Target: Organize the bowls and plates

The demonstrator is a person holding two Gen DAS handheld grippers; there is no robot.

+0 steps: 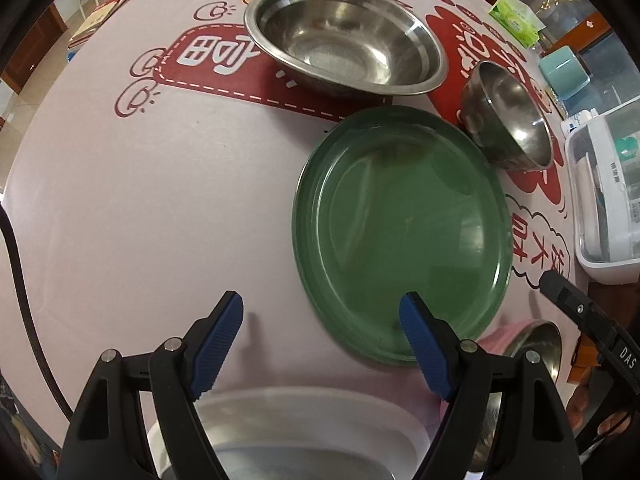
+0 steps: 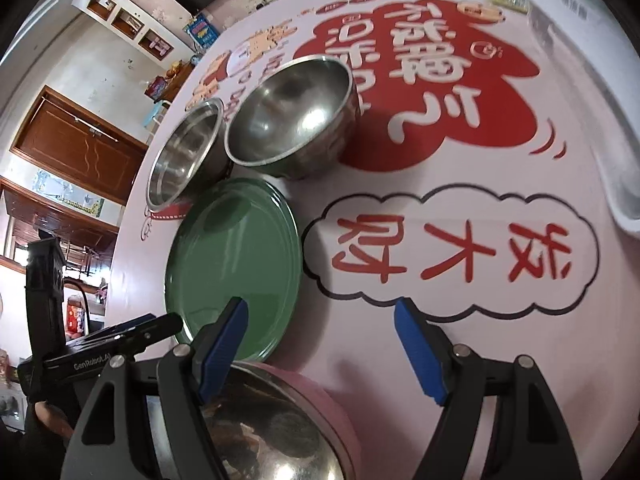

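A green plate lies flat on the pink table. Behind it stand a wide shallow steel bowl and a smaller deep steel bowl. A white-rimmed bowl sits just below my left gripper, which hangs open over the plate's near left edge with nothing between its fingers. My right gripper is open too, above the near edge of a pink bowl with a steel inside. The right gripper's black tip shows at the plate's right.
A clear plastic storage box stands at the table's right side, with a teal cup and a green tissue pack behind it. The printed tablecloth is bare to the plate's right. A black cable hangs at the left.
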